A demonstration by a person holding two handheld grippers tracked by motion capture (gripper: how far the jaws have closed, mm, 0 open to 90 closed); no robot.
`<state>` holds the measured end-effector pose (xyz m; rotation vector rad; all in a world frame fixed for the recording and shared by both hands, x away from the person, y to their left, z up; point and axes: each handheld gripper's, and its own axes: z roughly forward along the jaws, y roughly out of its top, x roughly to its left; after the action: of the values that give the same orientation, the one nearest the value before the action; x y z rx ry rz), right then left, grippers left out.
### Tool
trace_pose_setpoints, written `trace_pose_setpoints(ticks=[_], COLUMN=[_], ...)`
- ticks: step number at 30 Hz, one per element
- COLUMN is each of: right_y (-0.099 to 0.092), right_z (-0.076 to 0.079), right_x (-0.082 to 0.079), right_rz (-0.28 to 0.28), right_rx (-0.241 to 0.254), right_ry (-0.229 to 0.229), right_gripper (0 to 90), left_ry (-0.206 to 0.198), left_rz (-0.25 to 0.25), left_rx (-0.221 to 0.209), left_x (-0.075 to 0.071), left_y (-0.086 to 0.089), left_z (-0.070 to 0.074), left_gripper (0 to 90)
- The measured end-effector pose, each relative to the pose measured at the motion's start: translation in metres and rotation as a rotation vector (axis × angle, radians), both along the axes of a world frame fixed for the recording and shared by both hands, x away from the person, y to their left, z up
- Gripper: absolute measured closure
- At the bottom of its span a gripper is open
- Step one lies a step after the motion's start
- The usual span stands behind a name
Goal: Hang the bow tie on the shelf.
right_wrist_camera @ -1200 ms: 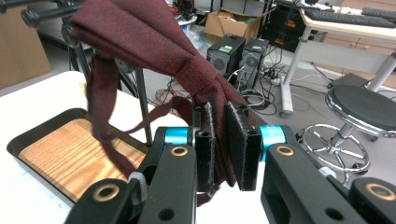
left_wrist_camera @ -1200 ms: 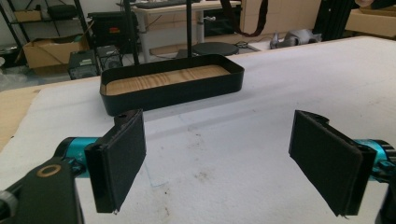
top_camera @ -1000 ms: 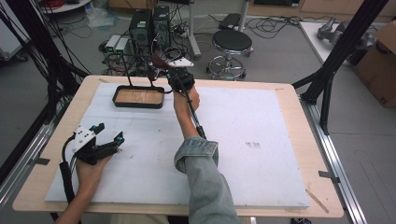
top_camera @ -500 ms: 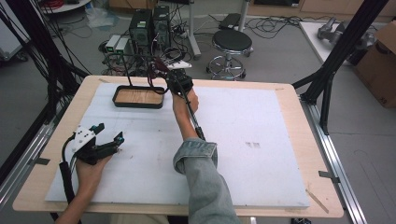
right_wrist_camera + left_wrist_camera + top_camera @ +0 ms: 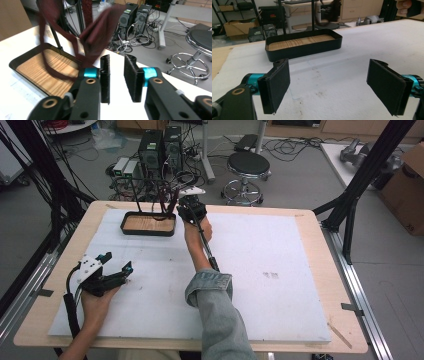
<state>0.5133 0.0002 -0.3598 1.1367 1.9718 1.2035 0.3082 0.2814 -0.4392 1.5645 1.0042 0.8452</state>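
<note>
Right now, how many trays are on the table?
1. A black tray with a wooden bottom sits at the far left of the white mat, just left of the right gripper. Nothing hints at another.

Bright even light, slight softness

Glossy black tray (image 5: 303, 47) (wood-grain floor), seemingly cloth maroon strap (image 5: 95, 35).

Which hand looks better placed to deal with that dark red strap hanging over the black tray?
Probably the right. The right gripper is up at the tray, with the strap just beyond its jaws. The left gripper rests open, well back from the tray.
</note>
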Motion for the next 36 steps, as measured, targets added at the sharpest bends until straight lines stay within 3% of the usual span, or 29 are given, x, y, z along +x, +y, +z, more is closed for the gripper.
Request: trace_pose_setpoints(ticks=[16, 25, 27, 36], right_y=[-0.032, -0.065, -0.081, -0.128], right_z=[0.038, 0.059, 0.066, 0.088], right_x=[-0.017, -0.029, -0.035, -0.054], right_rz=[0.03, 0.029, 0.024, -0.014], right_rx=[0.086, 0.113, 0.126, 0.16], right_ry=[-0.096, -0.147, -0.162, -0.19], right_gripper=[59.5, 51.1, 44.9, 34.7], left_ry=[-0.002, -0.002, 0.0, 0.005], left_rz=[0.003, 0.007, 0.009, 0.007], left_rx=[0.001, 0.0, 0.004, 0.008], left_x=[0.0, 0.001, 0.001, 0.001], left_y=[0.0, 0.0, -0.001, -0.001], left_z=[0.0, 0.0, 0.0, 0.0], left_gripper=[19.1, 19.1, 19.1, 19.0])
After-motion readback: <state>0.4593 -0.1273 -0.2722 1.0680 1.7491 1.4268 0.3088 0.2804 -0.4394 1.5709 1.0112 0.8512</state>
